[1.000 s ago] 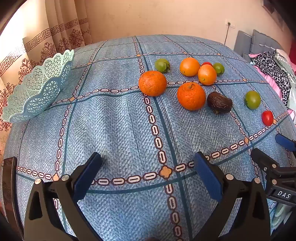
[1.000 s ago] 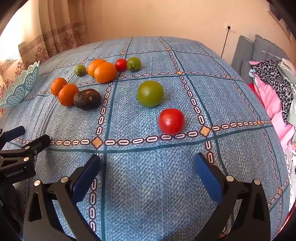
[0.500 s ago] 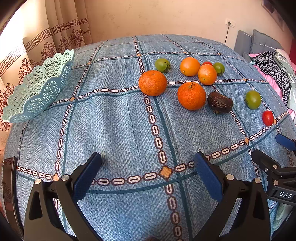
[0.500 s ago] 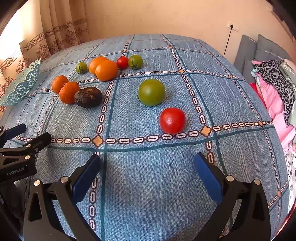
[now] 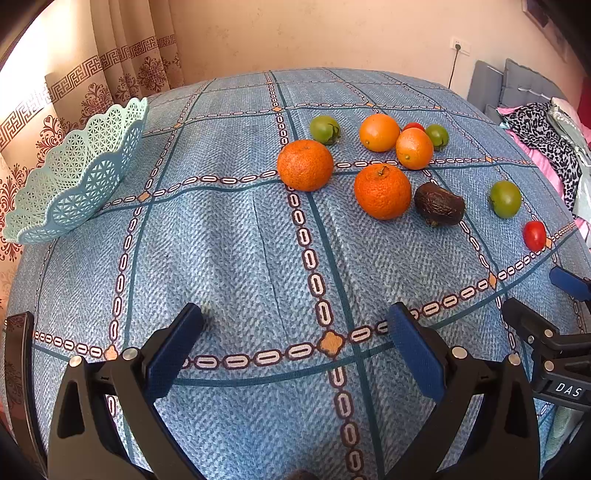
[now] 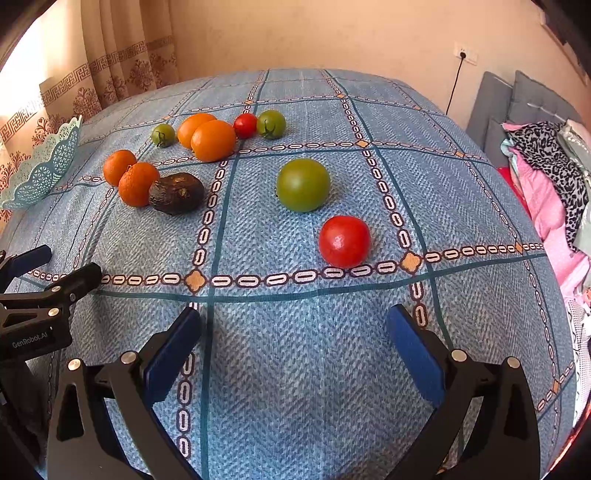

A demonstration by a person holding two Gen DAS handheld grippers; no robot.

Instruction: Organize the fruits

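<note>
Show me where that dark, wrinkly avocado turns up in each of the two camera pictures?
Left wrist view: the avocado lies right of centre, just right of a big orange.
Right wrist view: the avocado lies left of centre, touching the same orange.
Shared landmark: the pale blue lace-pattern basket, at the left edge in both.

Plain cream wall (image 5: 332, 33) across the back, warm daylight pouring in from the left. Beige curtains (image 5: 122, 62) with a brown key-pattern band hang there. A blue patterned bedspread (image 6: 295, 369) fills the foreground. On the right, a grey padded headboard (image 6: 517, 99), a wall socket (image 6: 466, 52) with a black cord, and heaped pink and leopard-print clothes (image 6: 546, 166).
</note>
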